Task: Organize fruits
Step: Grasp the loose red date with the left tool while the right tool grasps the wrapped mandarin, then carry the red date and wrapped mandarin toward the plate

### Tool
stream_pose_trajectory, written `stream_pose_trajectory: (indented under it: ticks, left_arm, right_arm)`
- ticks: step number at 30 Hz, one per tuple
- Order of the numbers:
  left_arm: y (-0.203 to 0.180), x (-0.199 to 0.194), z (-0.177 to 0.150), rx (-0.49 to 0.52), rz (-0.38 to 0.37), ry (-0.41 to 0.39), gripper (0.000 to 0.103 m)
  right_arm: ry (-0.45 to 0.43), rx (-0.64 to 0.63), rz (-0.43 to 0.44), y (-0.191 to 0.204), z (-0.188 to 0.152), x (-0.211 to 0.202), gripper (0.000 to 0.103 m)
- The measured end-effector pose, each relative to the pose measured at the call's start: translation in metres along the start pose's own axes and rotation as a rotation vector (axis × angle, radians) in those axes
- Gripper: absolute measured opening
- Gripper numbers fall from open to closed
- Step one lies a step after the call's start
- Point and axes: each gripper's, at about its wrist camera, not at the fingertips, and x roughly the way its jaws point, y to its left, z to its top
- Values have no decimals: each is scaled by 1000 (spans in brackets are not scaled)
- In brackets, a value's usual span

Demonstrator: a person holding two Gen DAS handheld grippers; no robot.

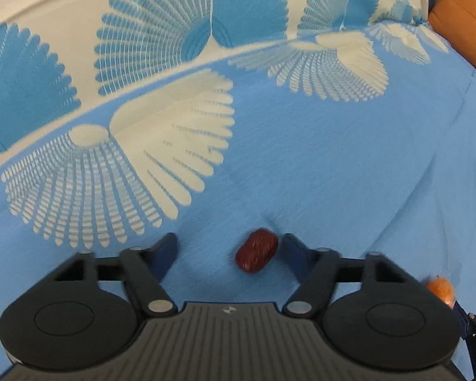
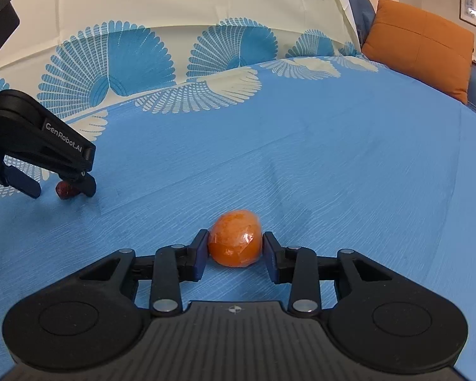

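Claw-wise, the left claw (image 1: pixel 230 247) is spread wide around the red date (image 1: pixel 256 255), which lies on the blue bedspread (image 1: pixel 333 158) nearer its right finger, while the right claw (image 2: pixel 234 250) is closed to the sides of the plastic-wrapped orange fruit (image 2: pixel 234 238). For a clean pick, the left claw is best centred over the date before being closed gently. The orange fruit should be squeezed only lightly, since its wrap looks slippery.

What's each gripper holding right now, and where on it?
The right gripper clamps the plastic-wrapped orange fruit across its two sides. The left gripper is open around the wrinkled dark-red date, holding nothing.
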Motion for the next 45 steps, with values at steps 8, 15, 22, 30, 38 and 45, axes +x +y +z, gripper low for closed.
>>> stream_pose_trajectory:
  ticks: [8, 15, 22, 30, 38, 45]
  left_arm:
    - [7, -52, -21, -35, 24, -28, 22]
    - [26, -157, -80, -104, 119, -3, 22]
    - [52, -246, -159, -215, 202, 56, 22]
    - [75, -362, -257, -281, 256, 37, 22]
    - [84, -442, -366, -391, 281, 51, 22]
    - [79, -473, -430, -431, 302, 31, 22]
  right_arm:
    - [-97, 44, 46, -5, 5, -10, 35]
    - [-121, -7, 81, 2, 0, -30, 35]
    - [-190, -45, 197, 8, 15, -124, 35]
    - [-219, -207, 495, 2, -3, -277, 35]
    - [-64, -353, 768, 13, -46, -381, 35]
    - [4, -503, 863, 28, -92, -429, 35]
